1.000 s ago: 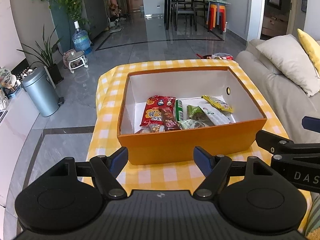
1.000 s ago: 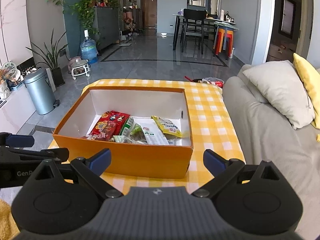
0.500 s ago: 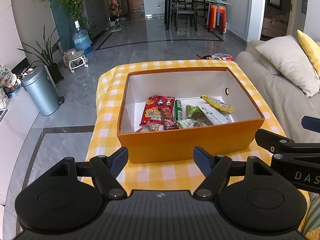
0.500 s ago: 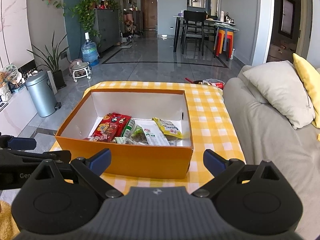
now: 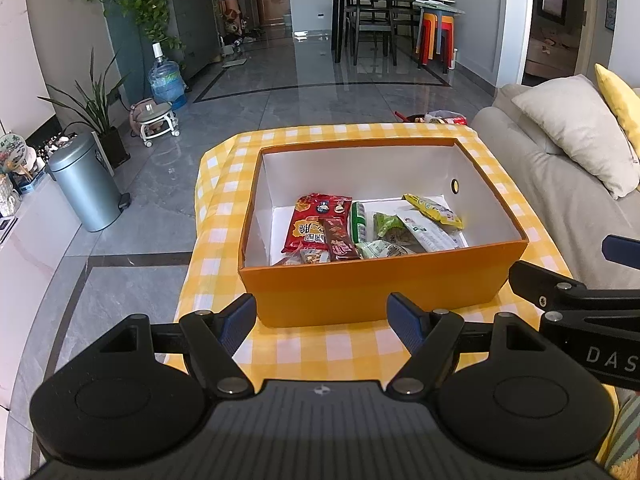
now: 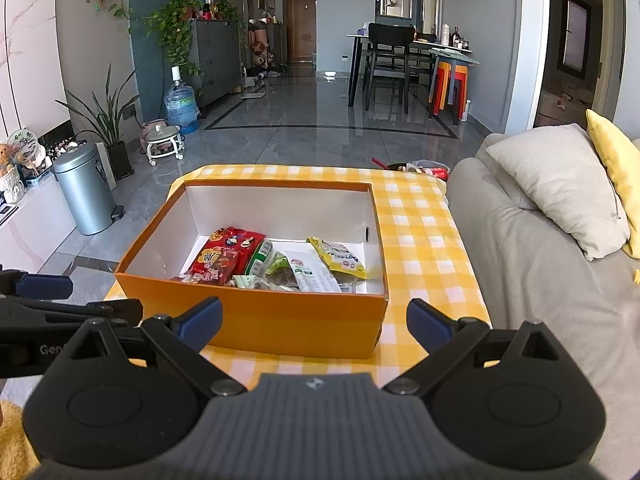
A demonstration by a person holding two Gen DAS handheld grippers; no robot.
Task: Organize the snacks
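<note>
Both the left gripper (image 5: pixel 321 316) and right gripper (image 6: pixel 314 322), jaws apart and empty, have drifted slightly back from the orange box (image 5: pixel 380 284) ahead of them, where the snack packets (image 5: pixel 362 228) already lie, suggesting the sorting is finished.
</note>
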